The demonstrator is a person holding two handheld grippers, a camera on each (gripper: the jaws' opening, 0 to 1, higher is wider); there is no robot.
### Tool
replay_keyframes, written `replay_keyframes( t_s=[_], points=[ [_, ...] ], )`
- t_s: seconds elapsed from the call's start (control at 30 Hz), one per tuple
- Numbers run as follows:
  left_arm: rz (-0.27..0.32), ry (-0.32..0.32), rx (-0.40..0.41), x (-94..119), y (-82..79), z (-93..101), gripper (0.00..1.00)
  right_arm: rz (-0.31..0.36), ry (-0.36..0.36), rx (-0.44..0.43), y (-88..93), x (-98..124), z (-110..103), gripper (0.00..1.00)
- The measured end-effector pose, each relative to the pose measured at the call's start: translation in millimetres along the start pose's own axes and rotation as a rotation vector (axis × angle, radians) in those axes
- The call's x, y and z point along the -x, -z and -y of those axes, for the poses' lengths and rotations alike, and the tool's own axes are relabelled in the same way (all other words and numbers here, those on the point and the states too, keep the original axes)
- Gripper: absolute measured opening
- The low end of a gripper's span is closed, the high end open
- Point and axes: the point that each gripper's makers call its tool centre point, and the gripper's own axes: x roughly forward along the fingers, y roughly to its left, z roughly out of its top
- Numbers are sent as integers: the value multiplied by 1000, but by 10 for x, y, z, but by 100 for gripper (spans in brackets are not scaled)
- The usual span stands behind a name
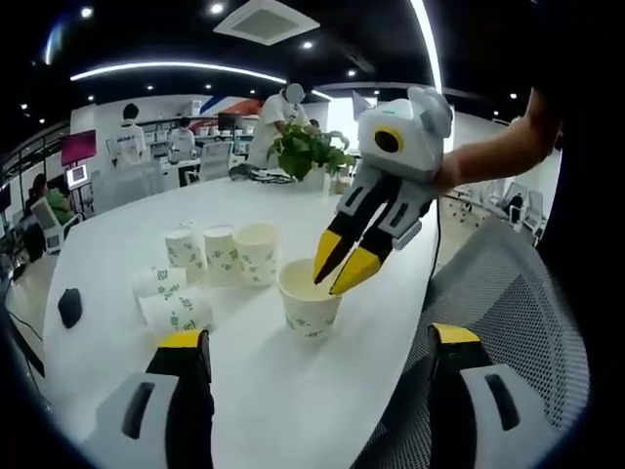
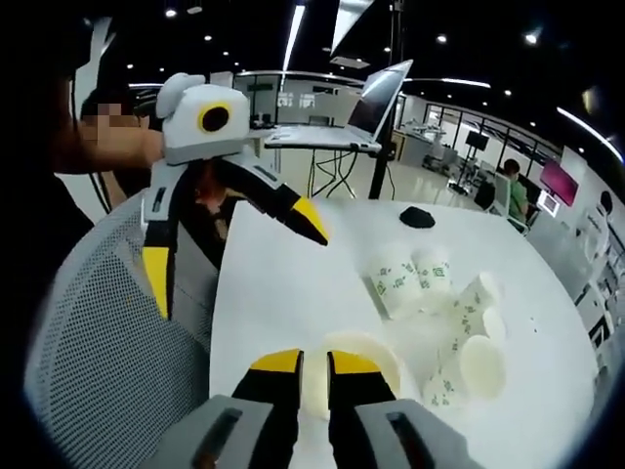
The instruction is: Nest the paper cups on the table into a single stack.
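Right claw (image 1: 342, 266) is clamped on the near rim of an upright paper cup (image 1: 310, 299) – yellow tips pinched together, one inside the wall, one outside. In the right gripper view the same claw (image 2: 312, 366) rises from the bottom with its jaws almost touching and the cup rim (image 2: 363, 363) caught between them. The cup stands on the white desk (image 1: 264, 391), close to the edge by the mesh chair (image 1: 508, 293).

Left claw (image 1: 317, 342) is released, jaws spread wide, nothing between them. In the right gripper view it (image 2: 239, 249) hangs open above the desk edge and chair back (image 2: 107, 342).

Other cups – all white with green print:
- Three upright in a row (image 1: 223, 254) just behind the gripped cup, touching one another.
- Two on their sides (image 1: 168, 298) left of it, near the row.
- In the right gripper view the group (image 2: 444, 313) lies right of the gripped cup.

A black mouse (image 1: 69, 307) sits near the far desk edge. A potted plant (image 1: 311, 152) stands at the far end, with people (image 1: 278, 122) behind it. A laptop on a stand (image 2: 342, 122) is visible beyond the desk.
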Motion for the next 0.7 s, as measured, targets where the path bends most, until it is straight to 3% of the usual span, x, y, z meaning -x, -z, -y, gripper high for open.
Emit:
replay_keyframes(
  t_s=[0.37, 0.7],
  points=[
    [14, -7, -1, 32, -47, -17, 92, 27, 68, -3, -73, 185, 284, 8],
    [26, -20, 7, 92, -93, -27, 93, 3, 127, 26, -18, 258, 659, 10]
  ],
)
